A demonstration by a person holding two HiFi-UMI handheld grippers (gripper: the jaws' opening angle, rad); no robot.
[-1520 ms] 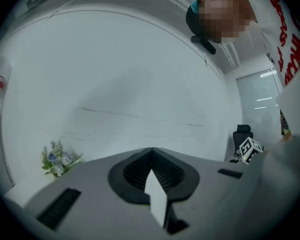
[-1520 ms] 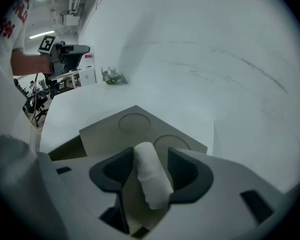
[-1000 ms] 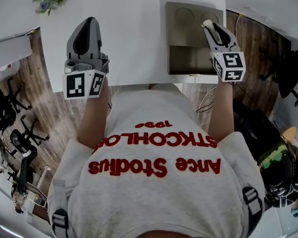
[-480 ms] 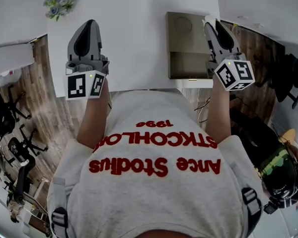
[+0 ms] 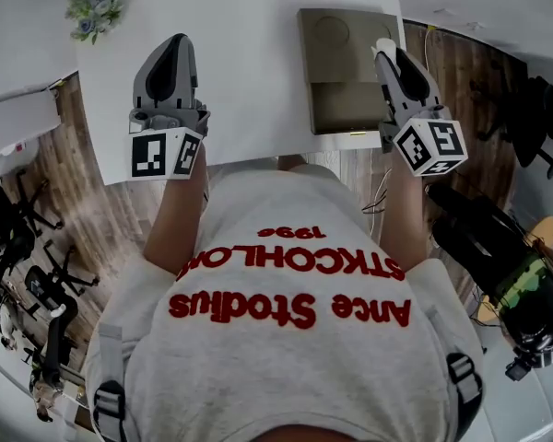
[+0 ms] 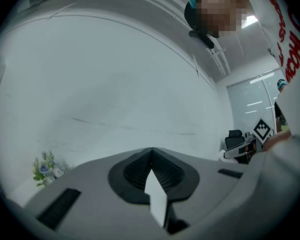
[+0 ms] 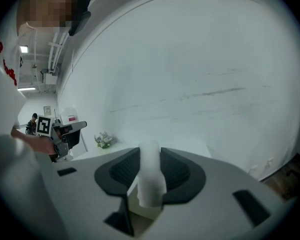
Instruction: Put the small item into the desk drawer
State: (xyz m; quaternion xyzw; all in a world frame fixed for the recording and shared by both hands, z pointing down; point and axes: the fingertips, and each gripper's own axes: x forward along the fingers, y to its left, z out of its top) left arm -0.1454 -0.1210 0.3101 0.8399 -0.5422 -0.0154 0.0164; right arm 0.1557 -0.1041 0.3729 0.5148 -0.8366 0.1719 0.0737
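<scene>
The desk drawer (image 5: 336, 99) stands pulled open at the right of the white desk (image 5: 249, 53), its olive-brown inside showing. My right gripper (image 5: 387, 50) hangs over the drawer's right side, shut on a small white cylindrical item (image 5: 384, 45). In the right gripper view the item (image 7: 151, 179) stands upright between the dark pads. My left gripper (image 5: 177, 44) is held over the desk top to the left, shut and empty. In the left gripper view its fingertips (image 6: 149, 156) meet, facing a blank white wall.
A small bunch of flowers (image 5: 94, 7) sits at the desk's far left corner. Office chairs (image 5: 18, 247) stand on the wooden floor at the left. A dark bag and helmet (image 5: 521, 293) lie at the right. Cables (image 5: 382, 196) hang under the drawer.
The right gripper, still holding the white item, has turned a little and drifted slightly left over the drawer. The left gripper has hardly moved.
</scene>
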